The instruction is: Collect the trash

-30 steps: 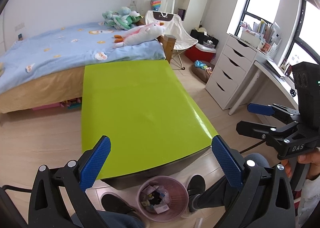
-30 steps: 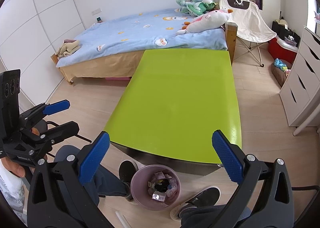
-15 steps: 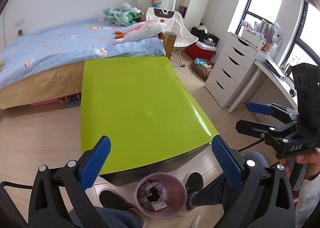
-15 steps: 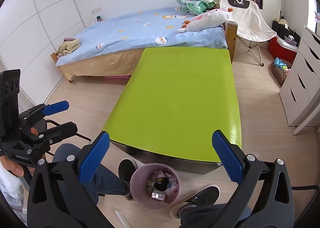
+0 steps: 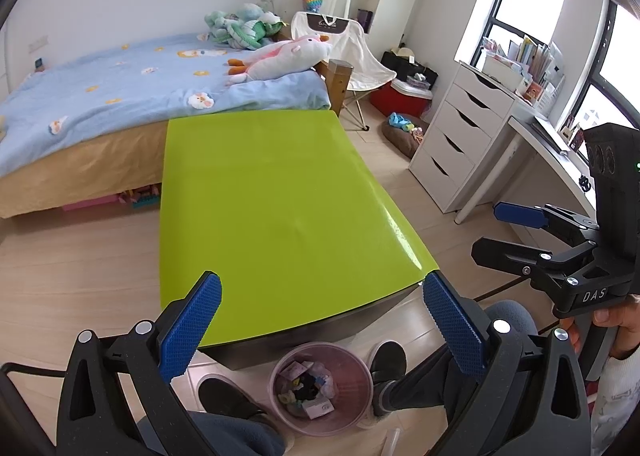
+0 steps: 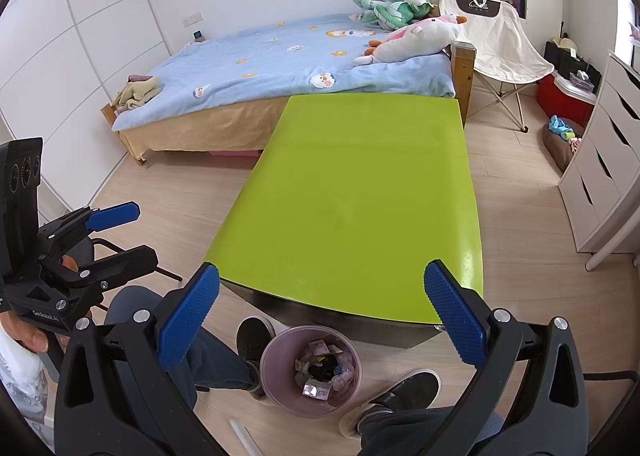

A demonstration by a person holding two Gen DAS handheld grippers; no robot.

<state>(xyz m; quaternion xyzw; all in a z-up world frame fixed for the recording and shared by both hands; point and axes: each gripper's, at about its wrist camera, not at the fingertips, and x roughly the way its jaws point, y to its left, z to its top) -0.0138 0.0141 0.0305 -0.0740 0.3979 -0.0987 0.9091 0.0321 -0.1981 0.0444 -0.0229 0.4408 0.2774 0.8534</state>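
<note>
Trash bin (image 5: 320,388): pink, round, standing upright on the floor with its mouth facing up, just off the near edge of the green table (image 5: 272,199) and between the person's two shoes (image 6: 400,396). Being round, it is showing no long axis. Scraps and wrappers are lying inside it.

Table: its long axis is running away from the person toward the bed (image 6: 280,67), the far edge sitting just beside the bed frame.

Left gripper (image 5: 320,332): hovering above the near edge of the table, jaws spread wide, holding nothing.

Right gripper (image 6: 320,328): likewise hovering over the near edge, jaws spread wide and pinching nothing.

View differences: the left wrist view is taking in the window, the desk and the right gripper held off the table's right side. The right wrist view is showing the panelled wall, the bed's far corner with folded cloth (image 6: 136,91), the left gripper off the table's left side, and a white tube-like item (image 6: 244,436) lying on the floor near the bin.
</note>
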